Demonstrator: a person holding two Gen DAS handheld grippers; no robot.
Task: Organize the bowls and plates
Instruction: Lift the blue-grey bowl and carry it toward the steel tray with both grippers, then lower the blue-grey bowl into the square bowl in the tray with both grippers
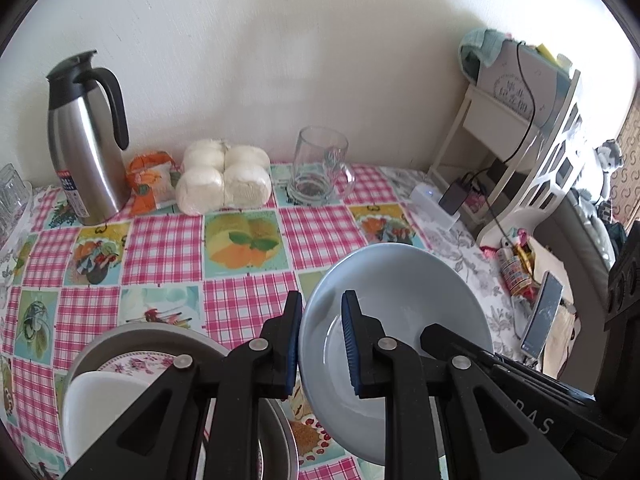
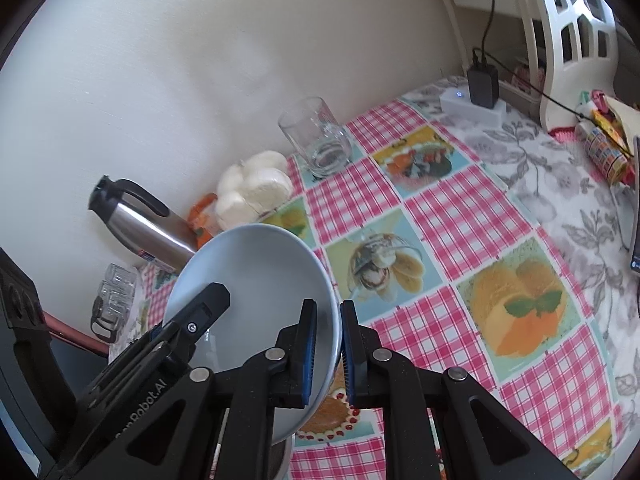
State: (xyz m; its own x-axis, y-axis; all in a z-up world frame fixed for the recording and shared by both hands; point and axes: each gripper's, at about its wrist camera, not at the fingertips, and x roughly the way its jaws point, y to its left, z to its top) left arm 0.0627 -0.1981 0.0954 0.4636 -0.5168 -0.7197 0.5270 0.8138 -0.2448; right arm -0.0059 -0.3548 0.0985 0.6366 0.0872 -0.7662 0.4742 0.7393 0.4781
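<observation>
A pale blue bowl [image 1: 404, 292] is held tilted above the table between both grippers. My left gripper [image 1: 322, 344] straddles its left rim, one finger outside and one inside. My right gripper [image 2: 328, 348] clamps the bowl's [image 2: 260, 276] right rim between its blue pads. The left gripper also shows in the right wrist view on the bowl's far side. At lower left of the left wrist view a stack sits below: a white dish [image 1: 108, 404], a floral plate [image 1: 136, 364] and a metal pan [image 1: 132, 332].
A steel thermos jug [image 1: 86, 140], a bag of white buns [image 1: 224, 176] and a glass mug [image 1: 320, 168] stand along the back wall on the checked tablecloth [image 1: 168, 248]. A white shelf rack [image 1: 532, 128], a charger, a phone and snacks are at the right.
</observation>
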